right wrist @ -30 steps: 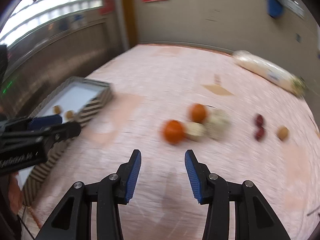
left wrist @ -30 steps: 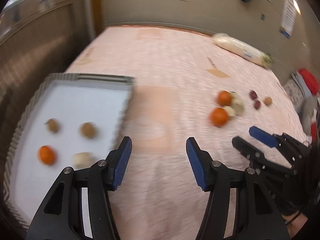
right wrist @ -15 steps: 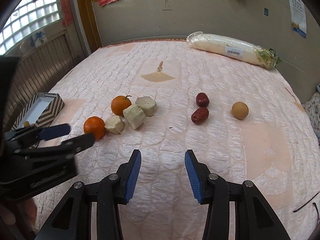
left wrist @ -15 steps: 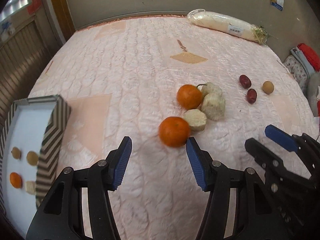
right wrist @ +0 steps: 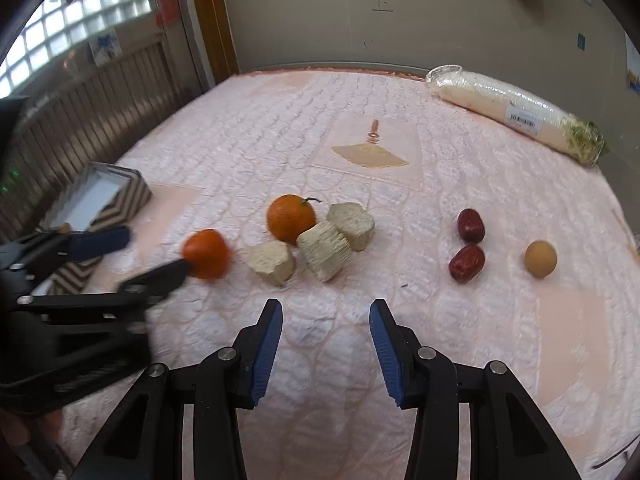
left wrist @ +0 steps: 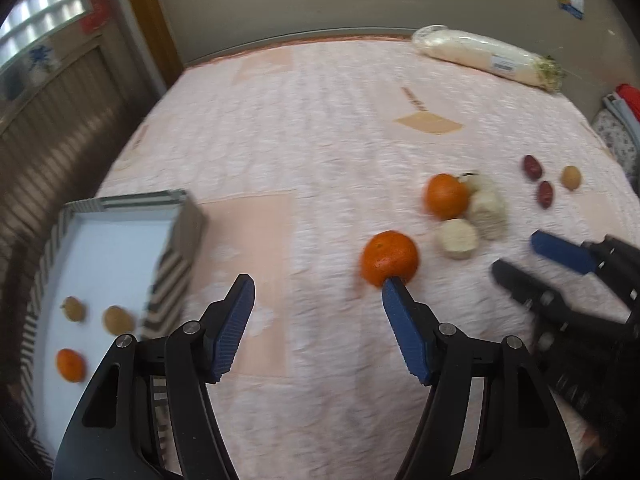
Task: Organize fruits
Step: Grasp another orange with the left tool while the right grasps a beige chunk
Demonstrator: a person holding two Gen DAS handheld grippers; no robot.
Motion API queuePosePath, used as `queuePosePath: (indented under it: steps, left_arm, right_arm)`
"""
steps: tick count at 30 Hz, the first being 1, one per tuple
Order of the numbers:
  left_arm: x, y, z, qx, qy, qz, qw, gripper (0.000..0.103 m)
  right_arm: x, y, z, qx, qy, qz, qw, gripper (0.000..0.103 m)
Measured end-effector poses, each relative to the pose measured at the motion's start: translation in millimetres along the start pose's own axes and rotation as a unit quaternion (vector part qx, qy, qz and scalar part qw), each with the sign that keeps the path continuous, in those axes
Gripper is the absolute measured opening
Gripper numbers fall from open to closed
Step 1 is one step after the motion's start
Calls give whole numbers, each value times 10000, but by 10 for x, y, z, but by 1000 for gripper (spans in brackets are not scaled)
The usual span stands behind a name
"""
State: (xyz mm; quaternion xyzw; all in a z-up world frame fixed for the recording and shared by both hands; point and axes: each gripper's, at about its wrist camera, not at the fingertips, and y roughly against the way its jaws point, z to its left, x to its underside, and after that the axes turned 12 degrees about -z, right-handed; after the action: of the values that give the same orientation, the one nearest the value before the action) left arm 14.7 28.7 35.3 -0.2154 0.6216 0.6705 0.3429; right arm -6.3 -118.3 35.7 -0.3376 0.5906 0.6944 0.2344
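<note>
Two oranges lie on the pink quilt: a near one [left wrist: 390, 258] [right wrist: 207, 253] and a far one [left wrist: 446, 195] [right wrist: 291, 217]. Beside them are three pale yam chunks [right wrist: 323, 249], two red dates [right wrist: 468, 246] and a small tan fruit [right wrist: 540, 258]. A striped tray [left wrist: 182, 236] at the left holds an orange [left wrist: 70, 365] and two tan fruits [left wrist: 117, 319]. My left gripper [left wrist: 316, 280] is open and empty; its right fingertip is just in front of the near orange. My right gripper [right wrist: 325, 306] is open and empty, short of the yam chunks.
A wrapped white radish [right wrist: 516, 112] lies at the quilt's far right by the wall. A wooden slatted panel [right wrist: 100, 92] runs along the left. The tray [right wrist: 134, 196] sits at the quilt's left edge.
The left gripper has swung back leftward, so the tray shows more and the near orange now sits at its right fingertip. The right gripper has moved forward and the fruits look nearer.
</note>
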Motion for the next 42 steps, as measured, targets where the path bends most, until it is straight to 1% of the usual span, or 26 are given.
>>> queuePosePath:
  steps: [2, 5, 11, 13, 15, 16, 18, 19, 21, 23, 25, 28, 30, 31, 34, 38, 39, 40, 41, 42]
  left_arm:
    - [26, -24, 85, -39, 50, 66, 10000, 68]
    - [68, -44, 142, 41, 154, 173, 9997, 68]
    - [66, 51, 106, 269, 188, 48, 9994, 68]
    - [51, 68, 73, 333, 124, 1, 9994, 68]
    - [42, 48, 43, 442, 92, 25, 9990, 68]
    - [45, 46, 31, 476, 89, 13, 9988, 68]
    - [34, 49, 23, 514, 84, -30, 9986, 68]
    - [26, 47, 24, 546, 94, -16, 9985, 68]
    - [15, 75, 28, 797, 181, 16, 9966, 68]
    - [9, 104, 11, 895, 171, 2, 9958, 68]
    - [9, 112, -38, 924, 83, -53, 9957, 68]
    - [19, 68, -113, 1018, 8, 32, 9948, 68]
    - [30, 13, -168, 1056, -35, 102, 9944, 67]
    - [35, -4, -171, 1048, -17, 116, 9944, 67]
    - [19, -71, -162, 1102, 90, 136, 9938, 67]
    - [18, -153, -186, 1025, 1, 112, 9947, 67]
    - [23, -168, -178, 1055, 44, 103, 9944, 65]
    - [27, -174, -163, 1122, 103, 94, 9936, 55]
    - [30, -164, -144, 1216, 173, 69, 9924, 51]
    - [25, -148, -143, 1213, 164, 35, 9925, 43]
  right_arm:
    - [-32, -52, -8, 71, 2, 10, 10000, 44]
    - [-116, -152, -35, 190, 12, 2, 9998, 44]
    - [-240, -254, -128, 452, -92, -84, 9989, 44]
    - [-221, -198, -108, 301, -134, -120, 9994, 44]
    - [-186, -133, -68, -85, -205, -146, 9996, 44]
    - [-170, -110, -46, -205, -209, -156, 9994, 44]
    - [-154, -89, -6, -274, -189, -169, 9993, 44]
    - [-150, -81, 8, -261, -171, -173, 9994, 44]
    - [-142, -55, 9, -134, -158, -213, 9996, 44]
    - [-131, -24, -21, -42, -178, -230, 9996, 44]
    - [-115, -13, -63, -54, -237, -174, 9996, 44]
    - [-101, -22, -108, -31, -286, -149, 9995, 44]
    - [-95, -18, -120, -110, -320, -157, 9993, 44]
    - [-96, -14, -116, -158, -318, -172, 9992, 44]
    - [-92, -9, -107, -53, -214, -180, 9996, 44]
    - [-88, -1, -148, -118, -323, -186, 9992, 44]
    - [-87, -7, -147, -95, -310, -165, 9993, 44]
    - [-84, -13, -143, -95, -295, -144, 9994, 44]
    - [-81, -14, -131, -151, -292, -144, 9994, 44]
    - [-80, -14, -114, -212, -282, -144, 9993, 44]
